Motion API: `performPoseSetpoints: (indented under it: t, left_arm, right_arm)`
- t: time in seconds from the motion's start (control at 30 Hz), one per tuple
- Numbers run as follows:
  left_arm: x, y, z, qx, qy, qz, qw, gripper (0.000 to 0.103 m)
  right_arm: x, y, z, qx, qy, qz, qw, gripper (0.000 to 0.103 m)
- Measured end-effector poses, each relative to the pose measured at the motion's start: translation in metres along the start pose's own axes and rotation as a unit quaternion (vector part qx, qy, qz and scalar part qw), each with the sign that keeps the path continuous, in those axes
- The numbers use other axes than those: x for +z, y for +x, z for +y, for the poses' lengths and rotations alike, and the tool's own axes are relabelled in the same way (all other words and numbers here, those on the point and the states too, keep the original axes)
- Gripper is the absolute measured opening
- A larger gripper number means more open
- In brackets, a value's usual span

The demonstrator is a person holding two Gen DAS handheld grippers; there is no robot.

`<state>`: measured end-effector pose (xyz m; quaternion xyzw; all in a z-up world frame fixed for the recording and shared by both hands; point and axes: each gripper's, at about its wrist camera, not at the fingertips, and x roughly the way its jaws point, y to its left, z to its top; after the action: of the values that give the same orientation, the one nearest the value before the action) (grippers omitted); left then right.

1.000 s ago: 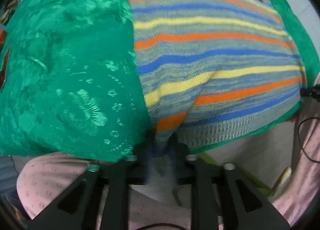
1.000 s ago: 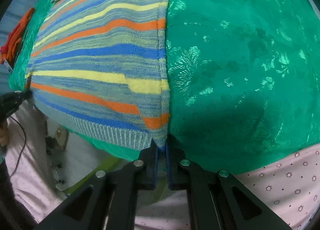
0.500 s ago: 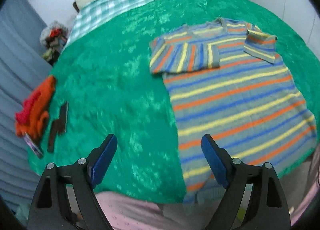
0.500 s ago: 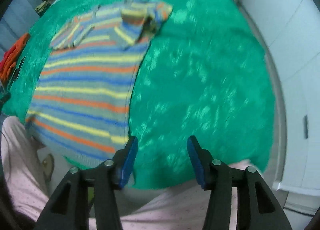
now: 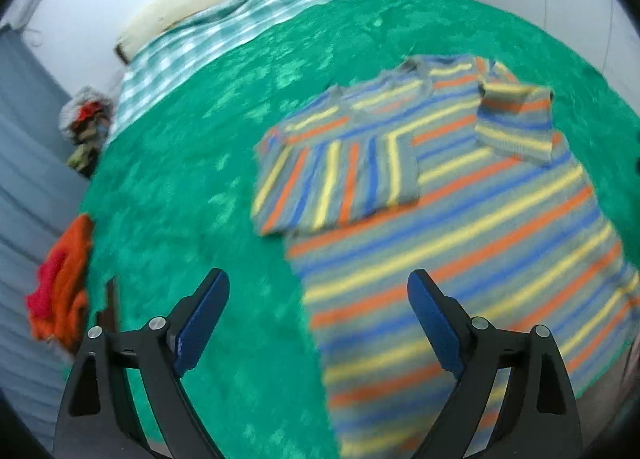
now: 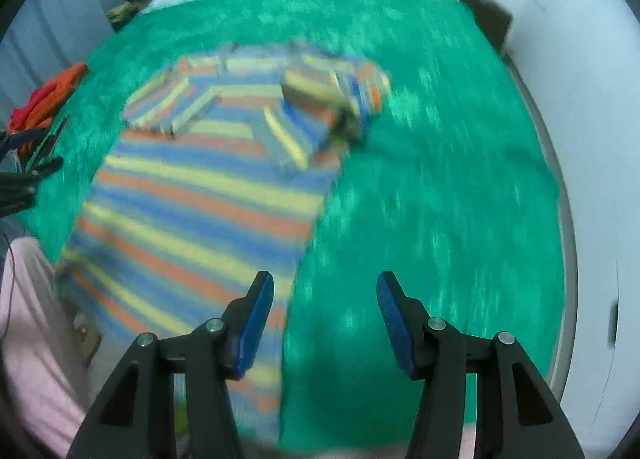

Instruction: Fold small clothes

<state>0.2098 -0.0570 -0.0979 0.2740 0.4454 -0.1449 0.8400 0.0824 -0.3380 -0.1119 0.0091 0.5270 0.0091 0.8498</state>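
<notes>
My left tongs [image 5: 318, 315] and right tongs [image 6: 325, 309], both agape and empty, should pinch the striped sweater's [image 5: 460, 227] hem corners evenly.

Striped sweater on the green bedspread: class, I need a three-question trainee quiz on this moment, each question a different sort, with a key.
1. True or false: both sleeves of the sweater lie folded across its chest.
2. The left gripper is: A) shut on the hem, B) open and empty, C) holding the orange cloth.
3. Fill in: the sweater lies on a ____ bedspread.

Key: 1 true; 2 B; 3 green.
</notes>
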Motion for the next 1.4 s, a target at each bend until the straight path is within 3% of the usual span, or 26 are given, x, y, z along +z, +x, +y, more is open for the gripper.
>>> performPoseSetpoints:
  t: [0.1, 0.27, 0.37, 0.4, 0.43, 0.47, 0.5, 0.53, 0.63, 0.77, 0.83, 0.9, 1.03, 1.13, 1.2, 1.3, 1.33, 1.37, 1.4]
  left_arm:
    - [0.026, 0.038, -0.020, -0.031, 0.026, 0.000, 0.9992, 0.092]
    - [0.046, 0.108, -0.057, 0.003, 0.087, 0.025, 0.9959, 0.092]
    - [0.045, 0.137, -0.065, 0.006, 0.098, 0.055, 0.9936, 0.089]
    - [0.044, 0.138, -0.063, -0.009, 0.091, 0.052, 0.9945, 0.080]
    - [0.045, 0.136, -0.055, -0.034, 0.074, 0.053, 0.9953, 0.037]
    - [0.046, 0.135, -0.044, -0.049, 0.049, 0.067, 0.9953, 0.009]
    - [0.048, 0.131, -0.027, -0.055, 0.017, 0.070, 0.9959, 0.005]
    - [0.049, 0.119, -0.003, -0.065, -0.021, 0.049, 0.9965, 0.006]
    - [0.039, 0.096, 0.076, -0.044, -0.123, 0.027, 0.9910, 0.005]
    - [0.001, 0.098, 0.181, 0.013, -0.251, 0.053, 0.9665, 0.005]
    - [-0.023, 0.114, 0.216, 0.040, -0.293, 0.088, 0.9511, 0.005]
    - [-0.041, 0.130, 0.230, 0.056, -0.313, 0.119, 0.9406, 0.005]
    - [-0.064, 0.159, 0.230, 0.064, -0.338, 0.165, 0.9245, 0.004]
    - [-0.067, 0.171, 0.227, 0.082, -0.339, 0.181, 0.9197, 0.004]
    - [-0.066, 0.172, 0.224, 0.088, -0.329, 0.188, 0.9215, 0.005]
    - [-0.062, 0.159, 0.221, 0.103, -0.287, 0.204, 0.9303, 0.022]
    - [-0.063, 0.154, 0.227, 0.113, -0.277, 0.201, 0.9328, 0.043]
    - [-0.061, 0.139, 0.229, 0.126, -0.267, 0.184, 0.9374, 0.064]
    - [-0.057, 0.117, 0.230, 0.136, -0.258, 0.149, 0.9448, 0.071]
  right_arm:
    - [0.040, 0.032, 0.021, 0.029, -0.041, -0.018, 0.999, 0.054]
    - [0.074, 0.122, 0.060, 0.019, -0.110, 0.024, 0.994, 0.054]
    - [0.081, 0.166, 0.057, 0.018, -0.091, 0.061, 0.994, 0.051]
    - [0.084, 0.167, 0.049, 0.024, -0.069, 0.055, 0.996, 0.043]
    - [0.089, 0.160, 0.037, 0.018, -0.041, 0.046, 0.998, 0.007]
    - [0.093, 0.148, 0.020, 0.021, -0.006, 0.030, 0.999, 0.003]
    - [0.095, 0.131, 0.001, 0.025, 0.027, 0.009, 0.999, 0.003]
    - [0.095, 0.117, -0.015, 0.021, 0.048, -0.005, 0.999, 0.003]
    - [0.084, 0.061, -0.091, -0.020, 0.124, -0.050, 0.991, 0.003]
    - [0.051, 0.025, -0.189, -0.115, 0.223, -0.052, 0.966, 0.003]
    - [0.035, 0.025, -0.219, -0.125, 0.270, -0.036, 0.954, 0.003]
    - [0.020, 0.039, -0.234, -0.126, 0.292, -0.006, 0.948, 0.003]
    - [0.005, 0.070, -0.222, -0.144, 0.291, 0.042, 0.945, 0.003]
    - [-0.003, 0.081, -0.221, -0.176, 0.291, 0.060, 0.938, 0.003]
    - [-0.004, 0.087, -0.221, -0.185, 0.287, 0.073, 0.937, 0.003]
    - [0.001, 0.085, -0.225, -0.167, 0.284, 0.080, 0.941, 0.004]
    - [0.001, 0.081, -0.227, -0.161, 0.285, 0.085, 0.941, 0.015]
    - [0.004, 0.072, -0.228, -0.159, 0.280, 0.091, 0.942, 0.040]
    - [0.008, 0.063, -0.229, -0.159, 0.270, 0.086, 0.946, 0.051]
